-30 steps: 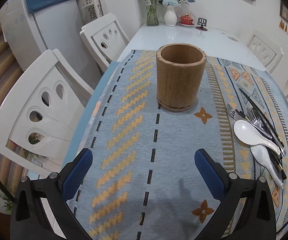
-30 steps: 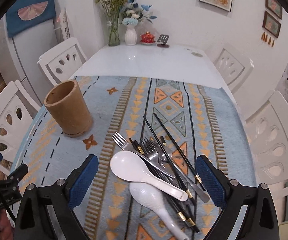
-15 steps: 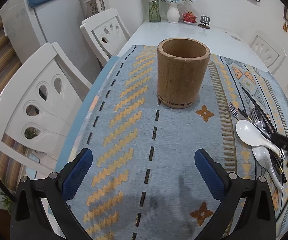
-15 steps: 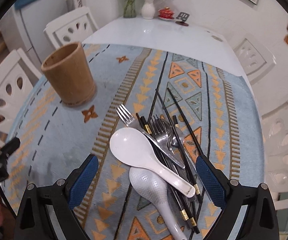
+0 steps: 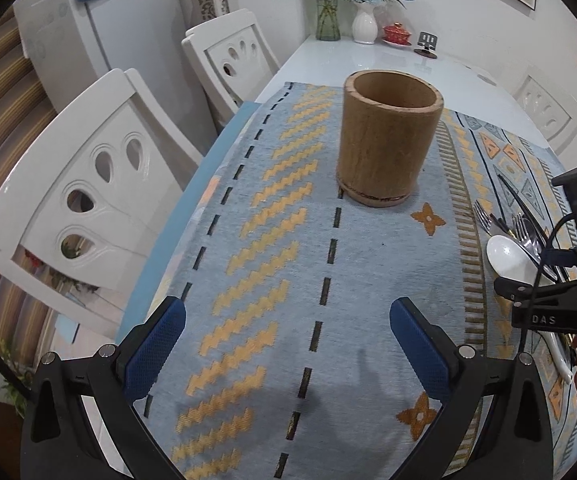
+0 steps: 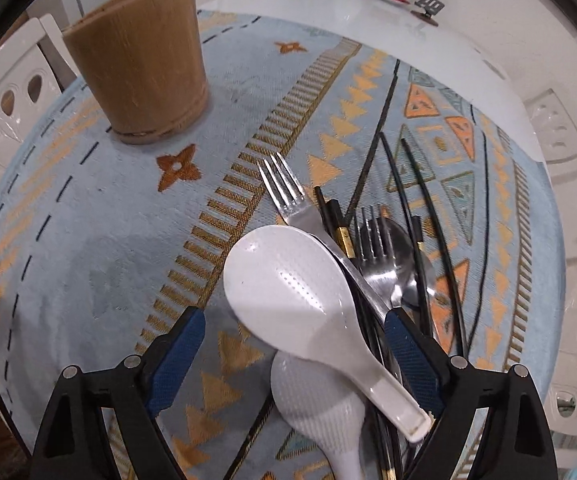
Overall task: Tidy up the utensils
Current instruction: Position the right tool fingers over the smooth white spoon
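Observation:
A pile of utensils lies on the patterned cloth: two white spoons, one (image 6: 288, 292) resting on the other (image 6: 320, 412), a fork (image 6: 284, 192), a second fork (image 6: 372, 236) over a metal spoon (image 6: 404, 264), and black chopsticks (image 6: 428, 200). My right gripper (image 6: 294, 320) hangs low over the pile, its jaws closing, with the upper white spoon between the fingers and neither pad touching it. The wooden holder (image 6: 140, 60) stands upright and empty to the far left (image 5: 388, 140). My left gripper (image 5: 286, 312) is open over bare cloth in front of the holder. The right gripper's body (image 5: 552, 308) shows at the right edge.
The blue and orange cloth (image 5: 272, 240) covers the near end of a white table (image 5: 368, 64). White chairs (image 5: 88, 184) stand along the left side and another (image 6: 560, 132) on the right. A glass vase (image 5: 326, 8), a white vase and a red dish sit at the far end.
My right gripper has come down close over the utensil pile and tilted steeper, so the white spoons now fill its view. It has also entered the left wrist view's right edge.

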The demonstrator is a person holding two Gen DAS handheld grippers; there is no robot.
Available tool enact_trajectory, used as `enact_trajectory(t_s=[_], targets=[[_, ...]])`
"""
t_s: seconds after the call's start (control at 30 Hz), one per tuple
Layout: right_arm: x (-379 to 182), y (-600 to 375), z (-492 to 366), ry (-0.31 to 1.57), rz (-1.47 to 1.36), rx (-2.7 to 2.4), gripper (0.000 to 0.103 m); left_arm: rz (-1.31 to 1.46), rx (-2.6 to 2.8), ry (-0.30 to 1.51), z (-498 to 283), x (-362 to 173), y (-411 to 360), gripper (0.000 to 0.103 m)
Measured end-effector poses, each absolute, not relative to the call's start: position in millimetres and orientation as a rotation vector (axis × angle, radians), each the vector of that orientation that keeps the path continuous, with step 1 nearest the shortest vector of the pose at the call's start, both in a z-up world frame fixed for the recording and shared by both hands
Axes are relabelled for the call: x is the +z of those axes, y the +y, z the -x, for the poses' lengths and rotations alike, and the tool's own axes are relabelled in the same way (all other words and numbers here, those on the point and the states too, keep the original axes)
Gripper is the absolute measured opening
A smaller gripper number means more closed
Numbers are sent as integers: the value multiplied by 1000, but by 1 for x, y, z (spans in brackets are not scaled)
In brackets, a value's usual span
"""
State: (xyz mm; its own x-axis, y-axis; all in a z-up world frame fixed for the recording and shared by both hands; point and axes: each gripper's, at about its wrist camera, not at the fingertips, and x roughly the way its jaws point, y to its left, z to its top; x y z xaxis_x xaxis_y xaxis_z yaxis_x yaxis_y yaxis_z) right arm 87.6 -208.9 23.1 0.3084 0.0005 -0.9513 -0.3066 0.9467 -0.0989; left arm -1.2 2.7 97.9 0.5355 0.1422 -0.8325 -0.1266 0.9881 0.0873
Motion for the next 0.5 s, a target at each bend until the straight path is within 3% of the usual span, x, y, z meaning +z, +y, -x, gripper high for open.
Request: enact_trajectory(t_s=[0.1, 0.5], targets=[[15, -208, -92, 1264, 286, 201, 85, -14, 171, 996, 4, 97, 6, 102], [6, -211, -100, 1268, 247, 197, 84, 3, 190, 1003, 10, 95, 10, 102]])
